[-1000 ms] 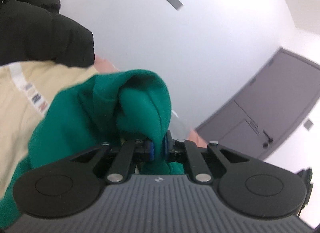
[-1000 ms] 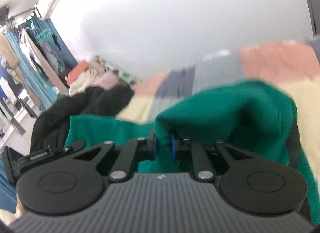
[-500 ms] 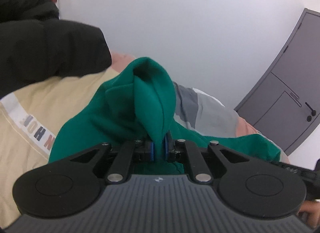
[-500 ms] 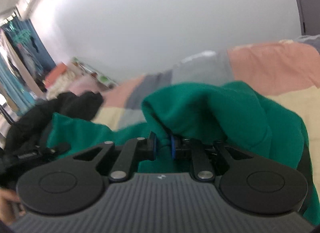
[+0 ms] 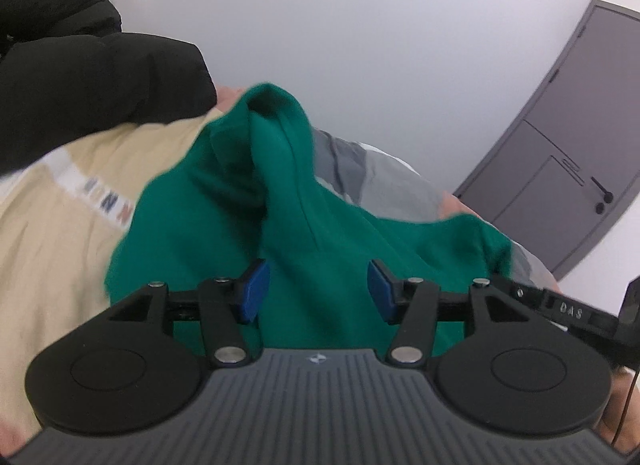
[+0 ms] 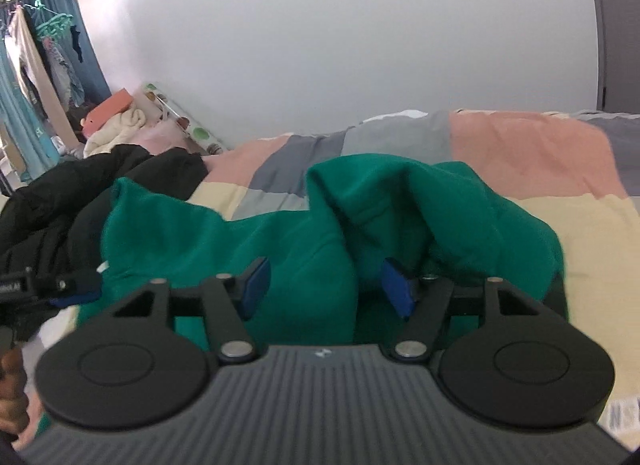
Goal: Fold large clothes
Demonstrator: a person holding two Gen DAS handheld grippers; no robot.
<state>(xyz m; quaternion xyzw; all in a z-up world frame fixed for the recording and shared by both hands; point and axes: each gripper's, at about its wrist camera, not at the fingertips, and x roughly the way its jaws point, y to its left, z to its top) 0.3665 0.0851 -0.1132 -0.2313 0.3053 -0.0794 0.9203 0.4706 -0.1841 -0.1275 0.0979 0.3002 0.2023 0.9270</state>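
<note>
Left gripper (image 5: 318, 285) hovering low over the green hoodie (image 5: 304, 201), angled up toward the wall (image 5: 400, 45) and door (image 5: 560, 169), blue pads (image 5: 253, 291) spread wide, gripping nothing. Right gripper (image 6: 326, 285) sitting equally low and roughly level, jaws also spread, a hoodie (image 6: 360, 217) ridge running between the pads (image 6: 396, 291) but not pinched. Hoodie lying bunched in tall folds on the patchwork quilt (image 6: 520, 153), black jacket (image 6: 120, 173) touching its left edge.

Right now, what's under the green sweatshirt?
The green sweatshirt lies bunched on a patchwork bedspread of cream, pink and grey. A black jacket meets its left edge. Anything beneath the folds is hidden.
</note>
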